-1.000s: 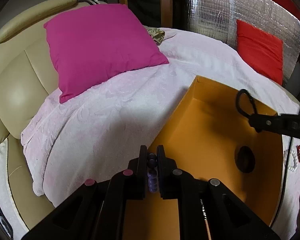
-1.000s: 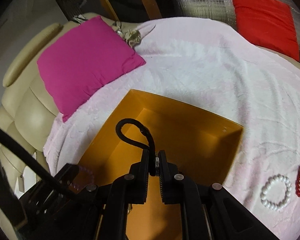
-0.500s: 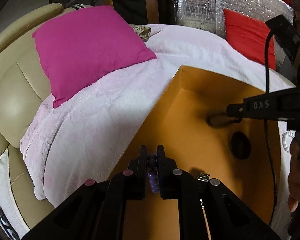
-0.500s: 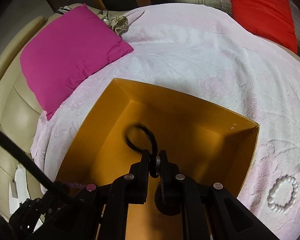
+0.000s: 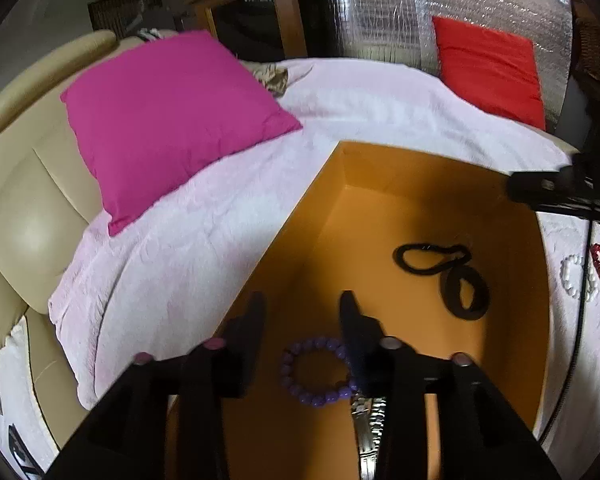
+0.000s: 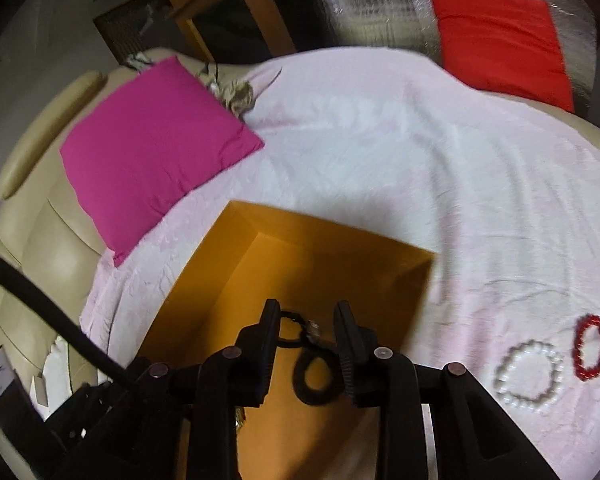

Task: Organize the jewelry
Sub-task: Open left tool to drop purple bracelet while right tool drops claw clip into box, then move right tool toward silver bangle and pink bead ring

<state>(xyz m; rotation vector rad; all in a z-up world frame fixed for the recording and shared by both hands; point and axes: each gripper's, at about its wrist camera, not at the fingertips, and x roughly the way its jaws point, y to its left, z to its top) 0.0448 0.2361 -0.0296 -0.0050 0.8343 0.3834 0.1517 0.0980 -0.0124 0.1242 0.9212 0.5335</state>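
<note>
Jaws apart above round-beaded purple bracelet

Right gripper jaws just opened over orange box; black cord seemingly loose.

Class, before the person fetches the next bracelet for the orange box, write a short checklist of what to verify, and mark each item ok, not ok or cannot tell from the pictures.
1. Left tool open, jaws just opened, purple bracelet loose in the box: ok.
2. Right tool open, jaws just opened, black cord loose in box: ok.
3. White bracelet in box: not ok, on blanket.
4. Red bracelet in box: not ok.
5. Cord clear of the black ring: cannot tell.
</note>
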